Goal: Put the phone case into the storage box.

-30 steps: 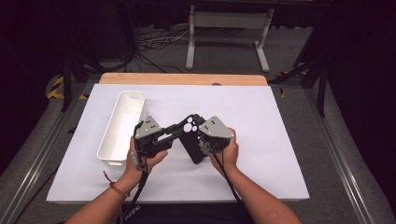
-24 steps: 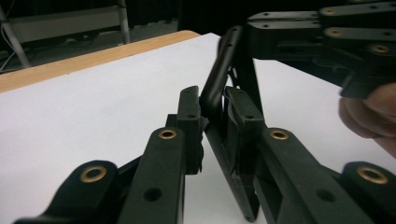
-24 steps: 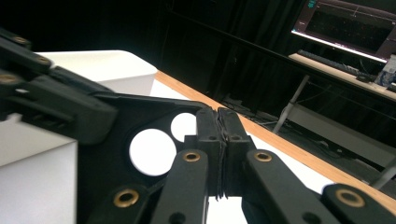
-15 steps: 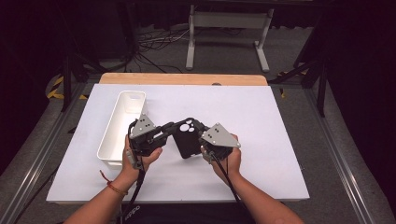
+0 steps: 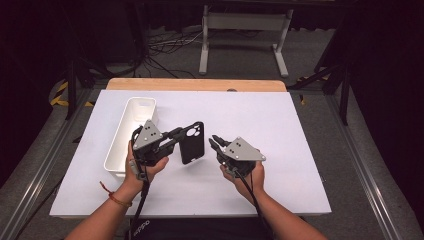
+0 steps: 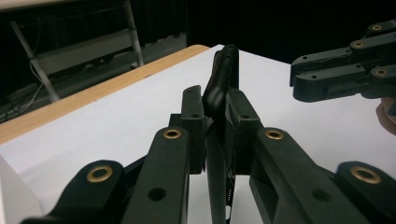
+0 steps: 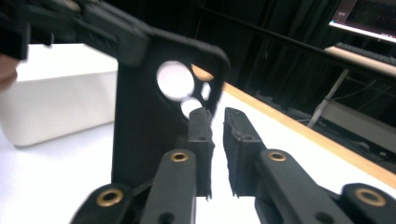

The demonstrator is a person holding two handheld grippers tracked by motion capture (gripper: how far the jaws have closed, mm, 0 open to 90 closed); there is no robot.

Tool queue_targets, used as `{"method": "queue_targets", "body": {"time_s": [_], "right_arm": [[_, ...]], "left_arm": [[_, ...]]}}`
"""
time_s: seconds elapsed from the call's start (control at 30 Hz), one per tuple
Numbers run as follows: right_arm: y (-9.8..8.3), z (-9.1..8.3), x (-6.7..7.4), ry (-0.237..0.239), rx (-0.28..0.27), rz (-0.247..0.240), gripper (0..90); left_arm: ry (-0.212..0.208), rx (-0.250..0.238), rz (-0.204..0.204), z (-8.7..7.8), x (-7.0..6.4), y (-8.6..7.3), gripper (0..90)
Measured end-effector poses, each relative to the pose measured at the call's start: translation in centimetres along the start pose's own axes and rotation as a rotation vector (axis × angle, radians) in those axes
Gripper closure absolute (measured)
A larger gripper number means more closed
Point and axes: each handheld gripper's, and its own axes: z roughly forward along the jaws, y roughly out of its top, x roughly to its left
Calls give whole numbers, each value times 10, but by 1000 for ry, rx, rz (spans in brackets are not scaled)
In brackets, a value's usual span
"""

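- The white worktop (image 5: 280, 150) carries the work; a long white plastic bin (image 5: 131, 135) lies along its left side, open side up and empty as far as the high view shows.
- The black phone case (image 5: 191, 142) is held up off the worktop near the middle, just right of the bin, camera cutouts toward the far edge. In the right gripper view its back faces the camera, with the bin behind it.
- The left hand-held gripper (image 5: 172, 137) is clamped on the case: in the left gripper view its black jaws (image 6: 219, 116) pinch the case's thin edge between the pads.
- The right hand-held gripper (image 5: 216, 142) sits a little apart from the case, toward the worktop's right side. Its jaws have just been opening, yet only a narrow slit shows between the pads (image 7: 201, 140), with nothing in it.
- To do this step well, I judge the left grip should stay firm on the edge while the case travels; a thin, flexible shell can twist or slip out. If the bin is the goal, carry it over the rim and lower it inside before letting go.
- Pose: both forearms come in from the near edge; each hand wraps its gripper from below, grey plates up, and the two sets of jaws point inward toward the case.
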Motion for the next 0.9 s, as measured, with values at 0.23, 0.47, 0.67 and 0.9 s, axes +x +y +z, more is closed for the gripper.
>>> {"method": "queue_targets", "body": {"time_s": [0.23, 0.47, 0.67, 0.9], "right_arm": [[-14, -19, -18, -5, -6, 8, 648], [-31, -31, -32, 11, 33, 12, 486], [-43, -35, -32, 30, 55, -4, 364], [-50, -44, -32, 54, 39, 2, 214]], "left_arm": [[0, -8, 40, -8, 4, 6, 805], [-15, -23, 86, -18, 11, 10, 805], [-38, -34, 105, -27, 20, 14, 805], [-48, -49, 137, -38, 29, 20, 804]]}}
